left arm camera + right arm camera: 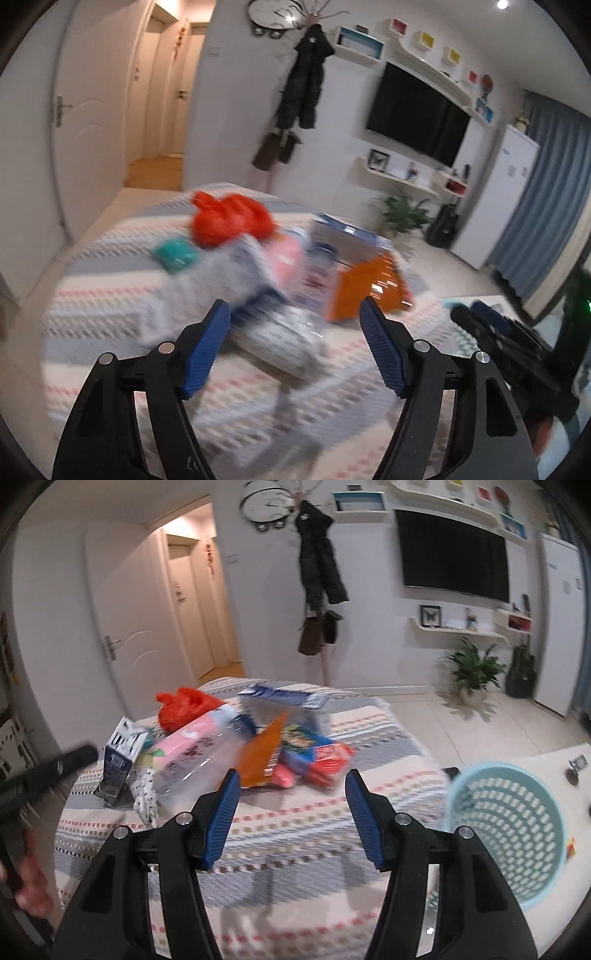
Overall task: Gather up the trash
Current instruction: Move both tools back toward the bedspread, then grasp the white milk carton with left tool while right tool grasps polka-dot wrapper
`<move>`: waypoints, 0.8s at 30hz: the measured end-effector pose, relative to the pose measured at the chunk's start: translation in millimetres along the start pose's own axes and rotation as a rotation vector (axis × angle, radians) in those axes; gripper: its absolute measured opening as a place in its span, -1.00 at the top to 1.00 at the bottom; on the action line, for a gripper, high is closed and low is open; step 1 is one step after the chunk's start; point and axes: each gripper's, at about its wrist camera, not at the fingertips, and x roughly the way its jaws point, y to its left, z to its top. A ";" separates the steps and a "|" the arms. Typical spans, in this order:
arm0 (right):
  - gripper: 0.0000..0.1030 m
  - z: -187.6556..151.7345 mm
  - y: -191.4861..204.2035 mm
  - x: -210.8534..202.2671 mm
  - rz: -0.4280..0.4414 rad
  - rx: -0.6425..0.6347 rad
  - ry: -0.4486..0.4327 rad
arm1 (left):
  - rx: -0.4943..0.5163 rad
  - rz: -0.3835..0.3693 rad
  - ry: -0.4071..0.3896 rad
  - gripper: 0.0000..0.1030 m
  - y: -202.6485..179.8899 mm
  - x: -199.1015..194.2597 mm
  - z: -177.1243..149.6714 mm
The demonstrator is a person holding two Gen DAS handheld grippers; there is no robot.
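A pile of trash lies on a patterned rug (314, 827): a red plastic bag (184, 707), a clear plastic bottle (199, 764), an orange wrapper (260, 755), red packets (328, 760), a dark carton (120, 764) and a blue-white box (288, 701). In the left wrist view the pile is blurred, with the red bag (229, 221) and the orange wrapper (369, 288). My left gripper (295, 314) is open and empty just short of the pile. My right gripper (291, 782) is open and empty in front of the pile. A light blue mesh basket (506, 830) stands at the right.
The other gripper shows at the right edge of the left wrist view (509, 350) and at the left edge of the right wrist view (48, 771). A coat rack (319, 590), a wall TV (454, 565), a potted plant (472, 668) and a white door (122, 635) stand behind.
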 end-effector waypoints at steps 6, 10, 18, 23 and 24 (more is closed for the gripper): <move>0.24 -21.3 14.5 34.8 0.024 -0.014 0.086 | -0.014 -0.013 0.026 -0.42 28.3 34.3 43.0; 0.27 -23.0 12.5 32.1 0.046 -0.018 0.071 | -0.034 -0.035 0.110 -0.23 36.6 65.8 52.5; 0.27 -24.8 7.1 36.6 0.047 0.000 0.091 | 0.013 -0.173 0.157 0.17 26.9 46.6 21.0; 0.27 -25.4 8.4 35.6 0.039 -0.008 0.085 | 0.085 -0.188 0.180 0.20 16.3 16.6 -11.5; 0.27 -25.5 8.3 35.9 0.040 -0.006 0.085 | 0.086 -0.186 0.190 0.20 17.2 14.3 -18.0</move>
